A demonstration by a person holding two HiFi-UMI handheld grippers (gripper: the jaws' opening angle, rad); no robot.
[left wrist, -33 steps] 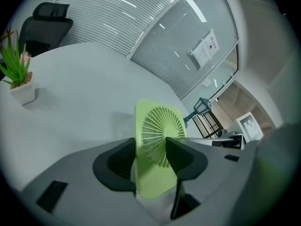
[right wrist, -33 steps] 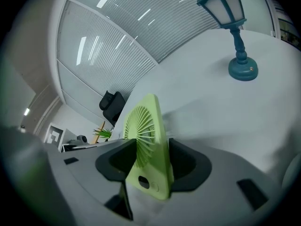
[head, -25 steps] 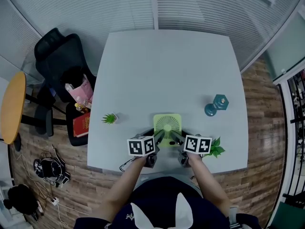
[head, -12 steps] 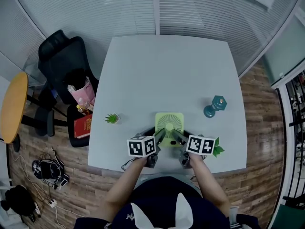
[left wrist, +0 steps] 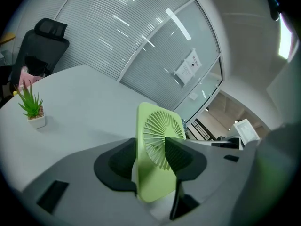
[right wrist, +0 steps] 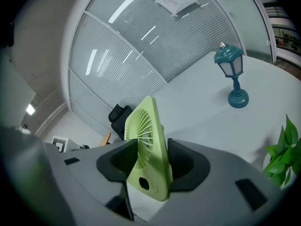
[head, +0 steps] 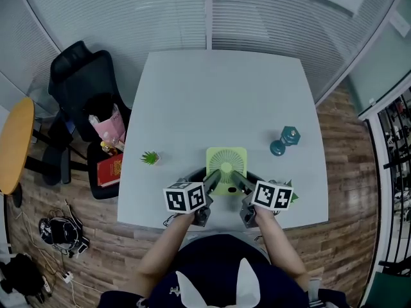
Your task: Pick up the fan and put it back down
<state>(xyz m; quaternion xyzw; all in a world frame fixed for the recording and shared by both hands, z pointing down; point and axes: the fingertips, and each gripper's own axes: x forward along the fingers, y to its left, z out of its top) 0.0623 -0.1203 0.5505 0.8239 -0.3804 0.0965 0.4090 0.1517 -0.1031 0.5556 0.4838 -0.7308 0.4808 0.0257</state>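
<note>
Pinching fan (head: 225,162) bottom corners between left gripper (left wrist: 153,159) fingers and right gripper (right wrist: 154,163) fingers; probably light, stiff, slick plastic.

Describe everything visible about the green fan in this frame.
The fan is a light green, plastic-looking, rounded square slab with a round radial grille and a dark button low on its face. It is held near upright, its left edge pinched by the left gripper, its right by the right gripper, apparently just above the white table.

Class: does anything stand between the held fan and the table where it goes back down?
Nothing visible. The fan, gripped by left gripper and right gripper, is above bare table; the lamp stands aside.
</note>
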